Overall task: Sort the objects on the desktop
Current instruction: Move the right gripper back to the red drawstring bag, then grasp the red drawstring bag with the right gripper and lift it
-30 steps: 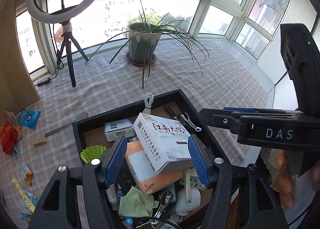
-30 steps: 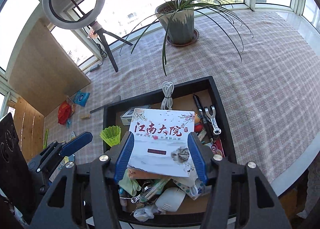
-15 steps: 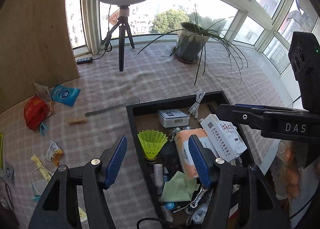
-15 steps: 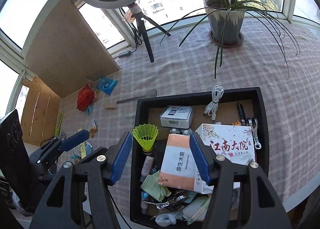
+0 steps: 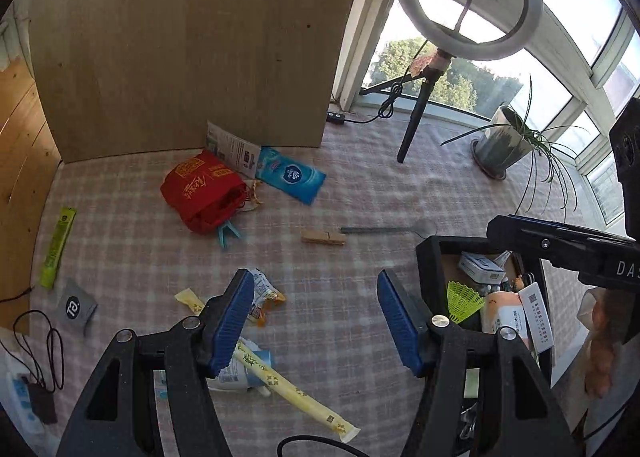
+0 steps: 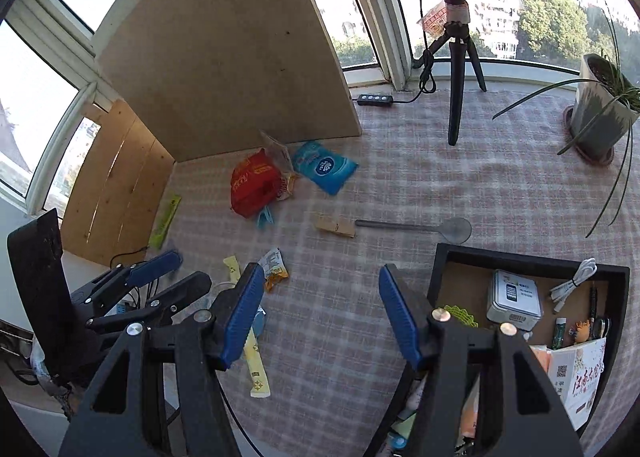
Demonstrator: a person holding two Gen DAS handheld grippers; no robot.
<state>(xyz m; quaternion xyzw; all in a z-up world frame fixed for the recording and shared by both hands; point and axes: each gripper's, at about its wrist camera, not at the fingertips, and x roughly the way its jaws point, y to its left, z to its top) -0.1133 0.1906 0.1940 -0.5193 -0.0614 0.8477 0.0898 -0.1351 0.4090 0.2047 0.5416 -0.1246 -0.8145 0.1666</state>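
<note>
Both grippers are open and empty above the checked tablecloth. My left gripper (image 5: 316,321) hovers over loose items: a small snack packet (image 5: 264,295), a long yellow sachet (image 5: 296,393), a wooden clothespin (image 5: 323,237), a red bag (image 5: 204,189) and a blue tissue pack (image 5: 290,175). My right gripper (image 6: 320,317) is left of the black tray (image 6: 440,269), which holds a silver tin (image 6: 516,297), a white cable (image 6: 576,281), a green shuttlecock (image 6: 460,315) and a white box (image 6: 580,377). The left gripper also shows at the left edge of the right wrist view (image 6: 156,281).
A metal spoon (image 6: 416,226) lies behind the tray. A ring light tripod (image 6: 458,69), a potted plant (image 6: 600,117) and a power strip (image 6: 374,99) stand at the back. A wooden board (image 6: 224,57) leans at the back left. A green stick packet (image 5: 58,245) and grey sachet (image 5: 76,307) lie left.
Both grippers have swung left, away from the tray and toward the loose items on the cloth. The white box and orange pack stay in the tray. Both grippers stay open.
</note>
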